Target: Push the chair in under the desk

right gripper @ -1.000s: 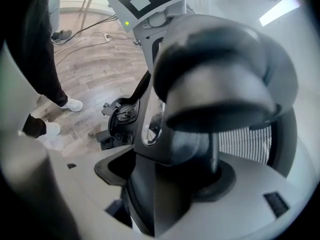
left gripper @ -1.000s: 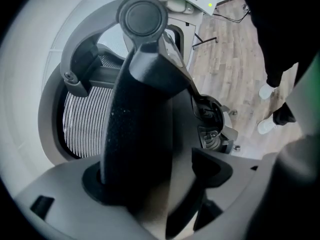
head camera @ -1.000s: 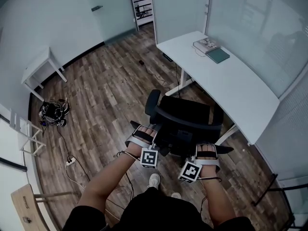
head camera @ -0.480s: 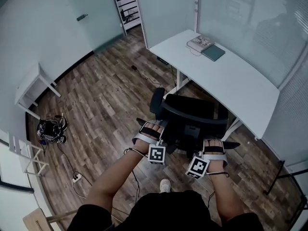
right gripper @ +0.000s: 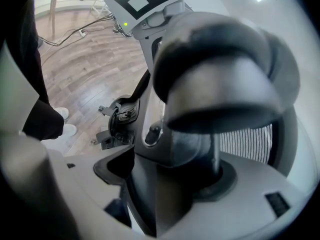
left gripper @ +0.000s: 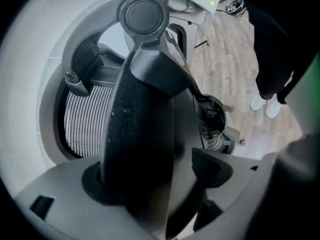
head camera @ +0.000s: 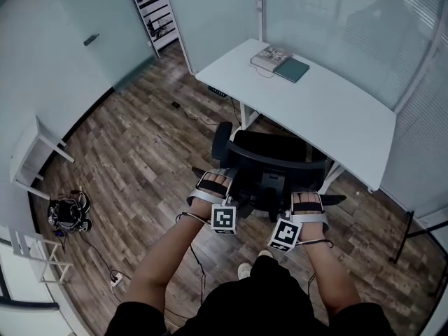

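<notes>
Rolling fwd w/ the person (head camera: 231, 306) stepping in, the chair (head camera: 276, 161) is closing on the bench (head camera: 336, 110) but isn't tucking under yet (more pushing needed, I'd say), the left gripper (left gripper: 150, 184) clamping one armrest (left gripper: 142, 124) and the right gripper (right gripper: 165, 184) jaws, just easing wider, gripping the other.

Both arms reached forward and down, the left forearm (head camera: 168, 257) and right forearm (head camera: 323, 275) nearly parallel, with the left hand (head camera: 212, 189) and right hand (head camera: 306, 205) each strapped over the top of its gripper and a marker cube sitting behind the knuckles. The left gripper (head camera: 213, 180) stood with its jaws wide and closed on the chair back (head camera: 280, 161), which filled the space between its fingers (left gripper: 212, 168). The right gripper (head camera: 306, 193), level with it and tilted downward alike, gripped the same frame between its own fingers (right gripper: 114, 168).
</notes>
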The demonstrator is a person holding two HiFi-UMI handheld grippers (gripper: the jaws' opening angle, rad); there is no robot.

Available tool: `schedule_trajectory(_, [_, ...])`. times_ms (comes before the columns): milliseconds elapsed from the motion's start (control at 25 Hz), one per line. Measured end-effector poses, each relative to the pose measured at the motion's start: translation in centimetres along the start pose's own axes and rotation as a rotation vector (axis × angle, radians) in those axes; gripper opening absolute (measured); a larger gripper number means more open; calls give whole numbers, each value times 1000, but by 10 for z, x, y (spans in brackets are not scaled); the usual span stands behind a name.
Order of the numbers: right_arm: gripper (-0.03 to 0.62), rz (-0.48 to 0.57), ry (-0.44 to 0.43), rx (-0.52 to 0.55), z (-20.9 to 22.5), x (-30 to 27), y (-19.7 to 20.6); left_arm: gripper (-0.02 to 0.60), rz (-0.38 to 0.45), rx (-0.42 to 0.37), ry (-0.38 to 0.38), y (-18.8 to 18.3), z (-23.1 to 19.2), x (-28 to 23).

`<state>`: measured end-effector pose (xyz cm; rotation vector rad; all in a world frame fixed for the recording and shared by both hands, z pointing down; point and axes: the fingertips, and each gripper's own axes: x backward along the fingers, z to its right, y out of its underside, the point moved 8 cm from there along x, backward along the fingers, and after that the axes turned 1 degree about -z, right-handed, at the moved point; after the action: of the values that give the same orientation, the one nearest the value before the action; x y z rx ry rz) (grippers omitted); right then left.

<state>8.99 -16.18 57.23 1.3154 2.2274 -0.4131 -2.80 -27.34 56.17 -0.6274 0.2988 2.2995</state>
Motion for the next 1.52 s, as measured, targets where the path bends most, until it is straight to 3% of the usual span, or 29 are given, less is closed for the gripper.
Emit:
schedule_trajectory(520, [365, -74, -16, -56, 43, -64, -2, 400, 84, -44, -5, 23, -46, -78])
schedule_trajectory(760, [367, -108, -20, -72, 63, -94, 7, 400, 123, -53, -59, 25, -65, -119])
schedule_trajectory(920, [365, -123, -12, -91, 75, -109, 8, 400, 142, -64, -27, 28, -77, -136])
schedule_trajectory(1120, [362, -136, -12, -117, 89, -126, 12, 400, 160, -87, -46, 30, -91, -160])
schedule_trajectory(1280, [361, -134, -12, -155, 103, -138, 13, 400, 173, -85, -2, 29, -106, -172])
schedule_trajectory(1520, [361, -143, 2, -175, 114, -155, 19, 400, 192, -102, -25, 29, -115, -197])
